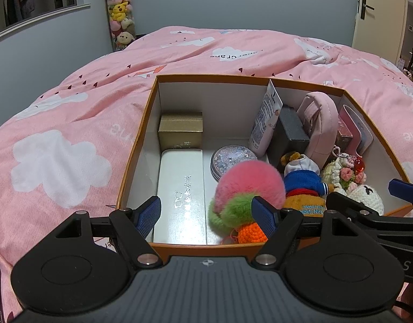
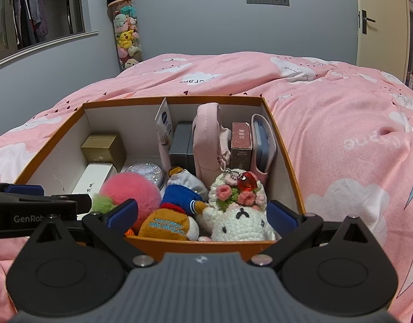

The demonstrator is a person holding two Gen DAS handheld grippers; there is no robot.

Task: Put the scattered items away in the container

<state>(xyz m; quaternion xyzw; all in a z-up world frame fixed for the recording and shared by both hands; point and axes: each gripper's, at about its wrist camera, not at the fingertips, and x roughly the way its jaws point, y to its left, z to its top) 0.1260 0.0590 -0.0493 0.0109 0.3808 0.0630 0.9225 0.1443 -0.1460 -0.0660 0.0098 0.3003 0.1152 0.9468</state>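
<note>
An orange cardboard box (image 1: 136, 140) with white inside walls sits on the bed. It holds a white glasses case (image 1: 181, 188), a gold box (image 1: 181, 132), a glitter tin (image 1: 230, 158), a pink-and-green pompom (image 1: 249, 180), a bear plush in blue (image 1: 303, 185), a white crochet plush (image 2: 241, 220) and a pink pouch (image 2: 206, 140). My left gripper (image 1: 206, 212) hangs open over the box's near left part, nothing between its fingers. My right gripper (image 2: 202, 216) is open over the near edge of the box (image 2: 195, 245), above the plush toys, holding nothing.
A pink duvet (image 1: 72, 123) with white clouds spreads around the box on all sides. A clear tube of plush toys (image 2: 125, 37) stands against the grey wall. A door (image 2: 381, 27) is at the far right. The two grippers are side by side, close together.
</note>
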